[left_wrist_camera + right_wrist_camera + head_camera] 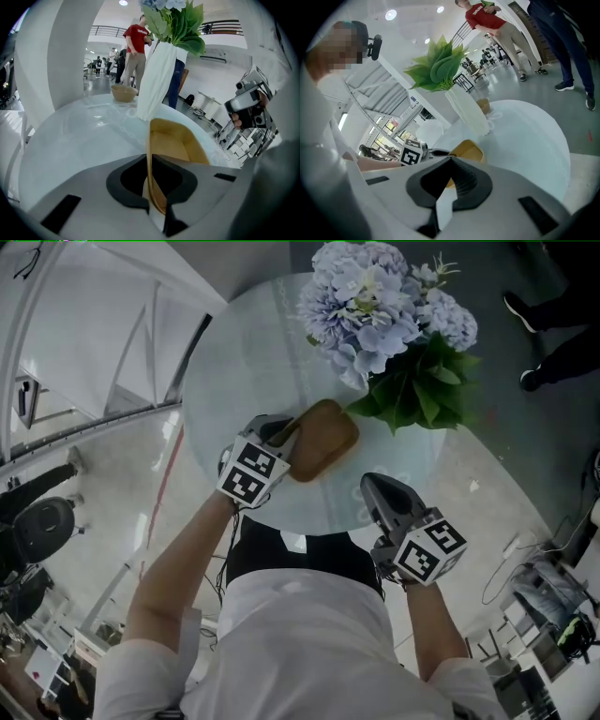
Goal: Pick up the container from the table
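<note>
- the container, a shallow tan tray with rounded corners, lies near the front of the round pale desk, just beside the leaves of the blue flowers.
- the left hand-held gripper is clenched on the container's near wall. in the left gripper view that thin upright wall runs straight between the two dark pads.
- pinching the rim makes sense to me. the tray looks too wide to straddle, and the wall is the one thin part the jaws can close over.
- the grip sits on the side nearest the person, away from the white vase, so i'd guess it can come up without brushing the leaves.
- the right hand-held gripper hangs over the front edge of the desk, apart from the container and to its right. its jaws are drawn together on nothing, so it looks parked out of the way while one hand does the job.
- the container appears to rest on the desk, though i can't tell for sure whether its base has left the surface.
- held by one wall, i'd expect it to tip as it rises, so a slow, level lift seems wise.
- a small bowl sits well beyond the vase and plays no part.
</note>
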Demonstrator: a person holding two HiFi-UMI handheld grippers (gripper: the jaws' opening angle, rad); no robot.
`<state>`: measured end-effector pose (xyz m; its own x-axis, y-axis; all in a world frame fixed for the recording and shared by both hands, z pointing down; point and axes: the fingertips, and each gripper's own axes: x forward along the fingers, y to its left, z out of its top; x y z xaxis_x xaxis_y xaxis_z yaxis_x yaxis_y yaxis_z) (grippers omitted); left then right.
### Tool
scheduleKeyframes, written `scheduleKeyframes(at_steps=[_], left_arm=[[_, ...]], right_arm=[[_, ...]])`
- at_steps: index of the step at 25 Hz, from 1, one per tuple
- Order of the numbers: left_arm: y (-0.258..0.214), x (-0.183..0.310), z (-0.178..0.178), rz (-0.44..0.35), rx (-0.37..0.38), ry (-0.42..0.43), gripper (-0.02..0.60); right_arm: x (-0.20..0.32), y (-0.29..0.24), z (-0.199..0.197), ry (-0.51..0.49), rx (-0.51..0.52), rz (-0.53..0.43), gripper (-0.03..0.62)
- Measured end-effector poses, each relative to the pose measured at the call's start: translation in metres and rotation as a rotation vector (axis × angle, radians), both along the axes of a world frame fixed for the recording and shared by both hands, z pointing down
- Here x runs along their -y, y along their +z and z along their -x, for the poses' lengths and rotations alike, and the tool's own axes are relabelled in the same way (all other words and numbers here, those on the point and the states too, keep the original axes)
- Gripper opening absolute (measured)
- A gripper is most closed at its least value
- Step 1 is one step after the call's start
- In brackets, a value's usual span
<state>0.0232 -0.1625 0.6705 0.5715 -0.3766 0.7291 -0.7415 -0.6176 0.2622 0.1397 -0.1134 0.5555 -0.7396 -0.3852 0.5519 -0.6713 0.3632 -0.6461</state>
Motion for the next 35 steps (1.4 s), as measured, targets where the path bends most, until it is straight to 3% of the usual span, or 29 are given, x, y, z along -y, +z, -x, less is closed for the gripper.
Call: scheduleKeyframes(at_steps=[14,35], left_arm=[[-0.035,0.0,0.013,-0.062,-0.019,-0.034,0.029],[-0.147,0.005,0.048,-0.234,-0.055,-0.058,0.028]], right_arm=[[0.001,-0.014,0.006,0.02,-0.002,-0.037,0.021],[0.014,-0.086,0.03,0.052,0.008,-0.194,0.021]])
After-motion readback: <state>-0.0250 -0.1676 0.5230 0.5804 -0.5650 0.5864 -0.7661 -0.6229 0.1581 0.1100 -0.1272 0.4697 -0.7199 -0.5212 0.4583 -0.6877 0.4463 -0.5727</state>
